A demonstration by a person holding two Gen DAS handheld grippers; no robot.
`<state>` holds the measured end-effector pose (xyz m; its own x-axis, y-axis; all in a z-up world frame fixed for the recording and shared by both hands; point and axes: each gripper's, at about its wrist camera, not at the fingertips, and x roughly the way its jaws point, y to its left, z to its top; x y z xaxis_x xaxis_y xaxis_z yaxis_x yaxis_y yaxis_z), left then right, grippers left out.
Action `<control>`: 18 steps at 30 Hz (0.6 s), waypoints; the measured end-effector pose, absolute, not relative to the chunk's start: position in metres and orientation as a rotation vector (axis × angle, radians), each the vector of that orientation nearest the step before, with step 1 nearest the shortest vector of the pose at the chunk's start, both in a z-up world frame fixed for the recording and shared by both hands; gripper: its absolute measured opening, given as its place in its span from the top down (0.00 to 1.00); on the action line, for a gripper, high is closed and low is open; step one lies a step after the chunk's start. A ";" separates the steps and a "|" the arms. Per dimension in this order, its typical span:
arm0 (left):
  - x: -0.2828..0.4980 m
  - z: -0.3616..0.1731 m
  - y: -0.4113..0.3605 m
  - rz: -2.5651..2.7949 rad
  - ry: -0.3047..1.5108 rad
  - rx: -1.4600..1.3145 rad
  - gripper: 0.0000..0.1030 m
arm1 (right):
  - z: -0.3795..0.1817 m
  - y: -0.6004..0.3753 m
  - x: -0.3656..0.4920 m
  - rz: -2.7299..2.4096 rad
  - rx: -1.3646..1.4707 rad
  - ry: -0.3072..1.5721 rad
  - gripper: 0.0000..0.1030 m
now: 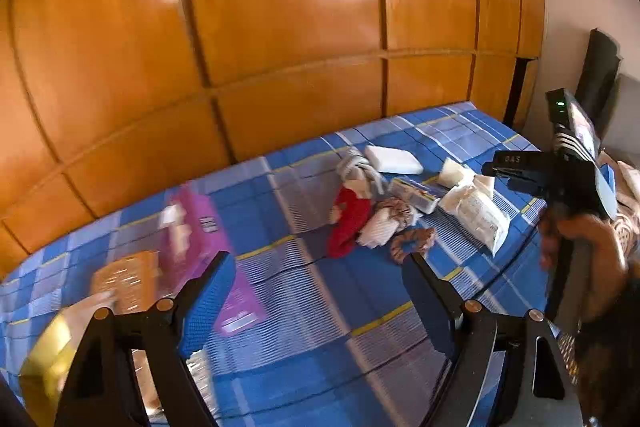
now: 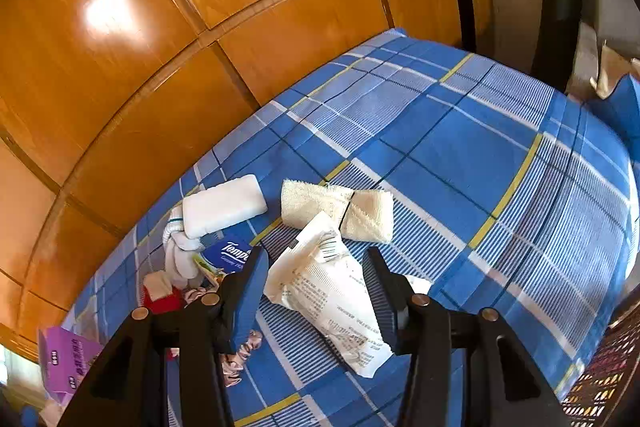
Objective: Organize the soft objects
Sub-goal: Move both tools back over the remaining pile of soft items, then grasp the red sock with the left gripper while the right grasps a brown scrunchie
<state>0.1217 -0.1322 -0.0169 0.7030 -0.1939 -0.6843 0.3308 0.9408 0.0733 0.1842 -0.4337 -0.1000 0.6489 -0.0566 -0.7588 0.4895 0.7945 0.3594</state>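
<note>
Sorting barely begun on the plaid bed (image 1: 304, 307), judging by the loose heap at its middle; nothing gathered into any visible container.

At far left, blurred: one purple pack (image 1: 200, 239), one orange box (image 1: 126, 283) just beside it, something yellow at the near edge, too smeared to identify.

In the central heap: one white sock bundle (image 2: 180, 255), one red cloth (image 1: 350, 223), one white foam block (image 2: 222, 205), one blue tissue pack (image 2: 230, 255), one pale patterned cloth (image 1: 384, 223), one pink scrunchie (image 1: 412, 245).

To the right: one printed white packet (image 2: 336, 291), one cream towel roll (image 2: 338, 209) touching its far end. Farther right, bare bedsheet only.

Left gripper (image 1: 316, 291) held above open bedsheet near the heap, fingers spread wide, empty. Right gripper (image 2: 316, 279) also spread apart, poised over the printed white packet, one finger on either side, not yet closed on it.
</note>
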 end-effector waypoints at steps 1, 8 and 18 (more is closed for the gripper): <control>0.130 -0.021 -0.139 -0.298 0.754 0.188 0.17 | -0.100 -0.434 0.184 -0.326 0.590 0.814 0.52; 0.176 -0.053 -0.161 -0.293 0.875 0.147 0.17 | -0.104 -0.434 0.187 -0.282 0.640 0.828 0.52; 0.224 -0.083 -0.178 -0.275 0.947 0.110 0.25 | -0.107 -0.434 0.187 -0.250 0.671 0.842 0.52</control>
<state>0.2241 -0.1776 -0.0835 0.5521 -0.1839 -0.8133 0.2795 0.9598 -0.0273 0.1871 -0.4336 -0.1067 0.6523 0.0527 -0.7562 0.4568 0.7688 0.4476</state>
